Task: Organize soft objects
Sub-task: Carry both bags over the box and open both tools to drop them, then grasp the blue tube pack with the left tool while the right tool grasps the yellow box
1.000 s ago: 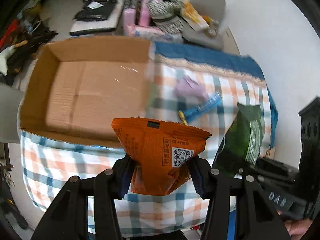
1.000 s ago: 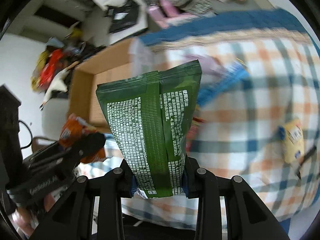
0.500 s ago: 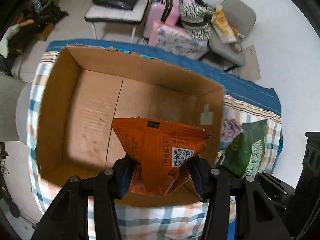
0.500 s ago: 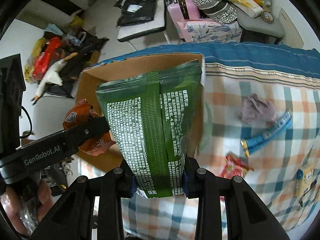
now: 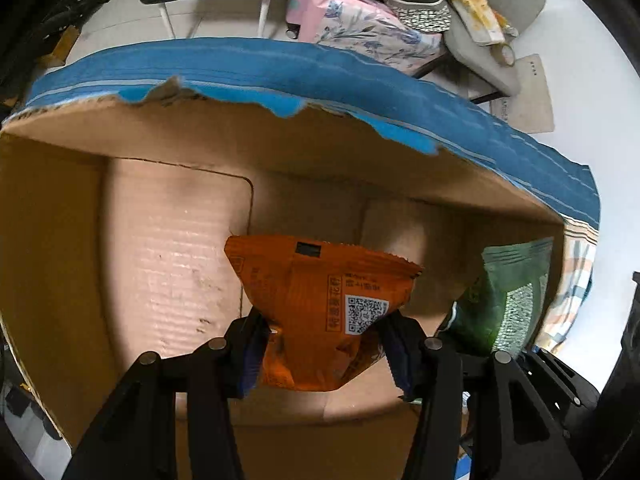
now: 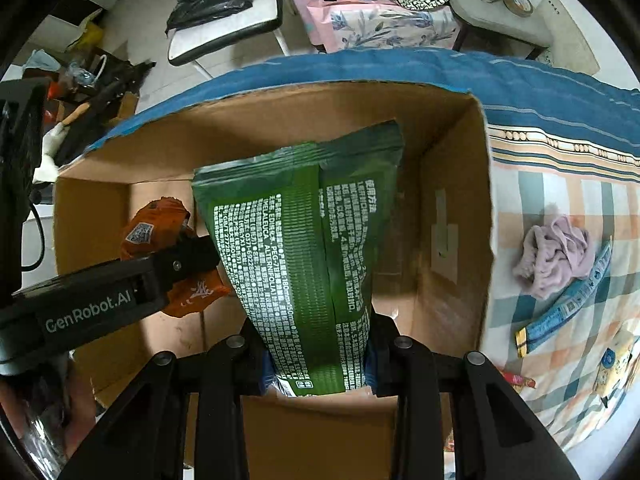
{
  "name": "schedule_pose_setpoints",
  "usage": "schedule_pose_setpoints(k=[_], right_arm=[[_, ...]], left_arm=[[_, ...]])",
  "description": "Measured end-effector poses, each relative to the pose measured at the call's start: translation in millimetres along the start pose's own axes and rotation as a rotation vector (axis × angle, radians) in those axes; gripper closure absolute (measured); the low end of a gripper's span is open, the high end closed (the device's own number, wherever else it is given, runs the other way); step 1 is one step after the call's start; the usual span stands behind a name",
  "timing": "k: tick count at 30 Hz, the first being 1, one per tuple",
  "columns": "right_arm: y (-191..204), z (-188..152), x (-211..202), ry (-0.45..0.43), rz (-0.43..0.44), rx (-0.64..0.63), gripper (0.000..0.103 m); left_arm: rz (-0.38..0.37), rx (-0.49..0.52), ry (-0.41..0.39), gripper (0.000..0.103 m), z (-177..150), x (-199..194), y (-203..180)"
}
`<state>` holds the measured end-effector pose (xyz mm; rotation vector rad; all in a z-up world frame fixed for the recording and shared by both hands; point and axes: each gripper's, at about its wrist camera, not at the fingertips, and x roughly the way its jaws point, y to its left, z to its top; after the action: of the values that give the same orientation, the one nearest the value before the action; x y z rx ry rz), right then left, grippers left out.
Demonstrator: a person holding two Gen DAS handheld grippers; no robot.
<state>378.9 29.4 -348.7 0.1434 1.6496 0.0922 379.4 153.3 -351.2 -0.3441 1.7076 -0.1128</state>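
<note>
My left gripper [image 5: 324, 344] is shut on an orange snack bag [image 5: 320, 304] and holds it inside the open cardboard box [image 5: 168, 240], above its floor. My right gripper [image 6: 318, 360] is shut on a green pouch [image 6: 304, 240], also held over the box's inside, near the right wall. The green pouch shows at the right of the left wrist view [image 5: 508, 300]. The orange bag and the left gripper show at the left of the right wrist view [image 6: 168, 256].
The box [image 6: 452, 184] stands on a checked cloth [image 6: 560, 320] with a blue border. On the cloth to the right lie a crumpled mauve cloth [image 6: 556, 256], a blue tube [image 6: 568, 308] and small packets [image 6: 612, 360]. Chairs with bags [image 5: 360, 12] stand beyond.
Both grippers moved forward and down with their bags, from above the box's near edge to inside the box. The box now fills both views.
</note>
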Motion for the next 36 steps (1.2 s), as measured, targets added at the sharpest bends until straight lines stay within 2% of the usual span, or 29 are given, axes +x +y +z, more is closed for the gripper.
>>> schedule_pose_setpoints(k=[3, 5, 6, 8, 9, 10, 14, 15, 20, 26, 30, 36], right_arm=[[1, 5, 5, 0.009, -0.012, 0.003, 0.063], [2, 6, 5, 0.008, -0.020, 0.000, 0.052], [3, 7, 3, -0.004, -0.026, 0.001, 0.048], [3, 8, 1, -0.013, -0.034, -0.003, 0.029], [5, 7, -2, -0.018, -0.037, -0.008, 0.023], [4, 7, -3, -0.022, -0.041, -0.011, 0.015], [5, 0, -16, -0.036, -0.064, -0.031, 0.004], [5, -4, -19, -0.039, -0.060, -0.038, 0.002], [1, -23, -43, -0.084, -0.069, -0.040, 0.000], [-40, -62, -94, -0.177, -0.020, 0.022, 0.000], [-98, -99, -135, -0.244, -0.011, 0.088, 0.000], [-200, -149, -181, -0.299, -0.049, 0.201, 0.000]], left_arm=[[0.027, 0.000, 0.008, 0.053, 4, 3, 2], [0.037, 0.002, 0.009, 0.052, 4, 4, 2], [0.042, 0.005, 0.008, 0.047, 3, 3, 2], [0.050, 0.011, -0.002, 0.032, 2, 0, 3], [0.059, 0.018, -0.015, 0.020, -1, -4, 3], [0.068, 0.023, -0.022, 0.013, 0, -5, 4], [0.095, 0.048, -0.060, 0.009, -9, -17, 7], [0.097, 0.051, -0.069, 0.006, -12, -20, 7], [0.124, 0.088, -0.151, 0.006, -30, -47, -1], [0.171, 0.226, -0.298, 0.006, -74, -94, -56], [0.181, 0.334, -0.357, 0.006, -102, -114, -107], [0.179, 0.481, -0.351, 0.006, -126, -105, -201]])
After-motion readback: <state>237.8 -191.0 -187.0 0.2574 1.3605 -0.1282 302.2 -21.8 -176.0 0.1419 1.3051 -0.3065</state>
